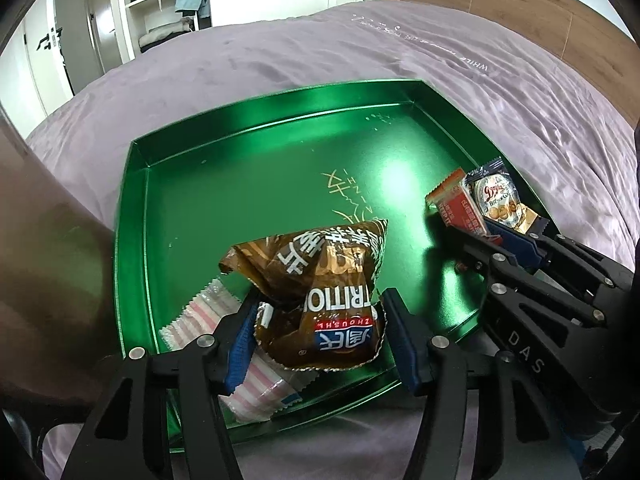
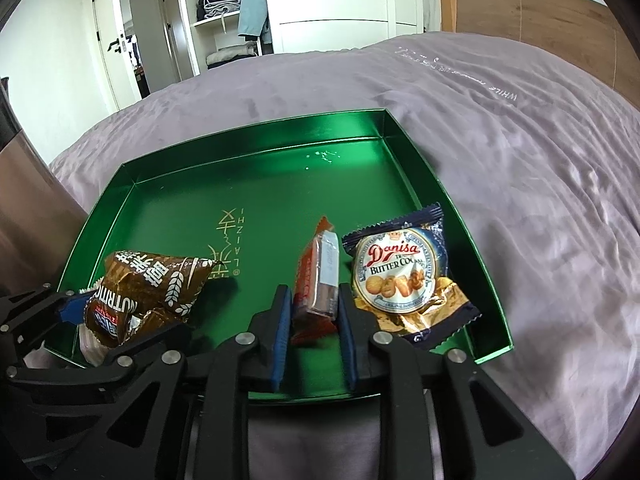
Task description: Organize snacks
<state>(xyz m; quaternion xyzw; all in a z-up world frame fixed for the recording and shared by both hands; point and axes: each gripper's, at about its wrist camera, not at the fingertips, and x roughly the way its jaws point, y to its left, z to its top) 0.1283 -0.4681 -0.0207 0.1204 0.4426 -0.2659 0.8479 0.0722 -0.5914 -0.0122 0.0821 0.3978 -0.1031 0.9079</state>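
Nearest, in the green tray (image 1: 240, 184): left gripper (image 1: 320, 304) spread loosely around the brown snack packet (image 1: 320, 264), atop the pink striped packet (image 1: 200, 316). Right gripper (image 2: 313, 294) clamped on the red wafer bar (image 2: 320, 268), beside the butter cookie packet (image 2: 400, 276). Probably midway; arranging left.

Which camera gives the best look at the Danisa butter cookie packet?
The right wrist view: the Danisa packet lies face-up in the green tray, with most of its label readable. In the left wrist view, the packet sits small near the edge, partly hidden behind the red bar.
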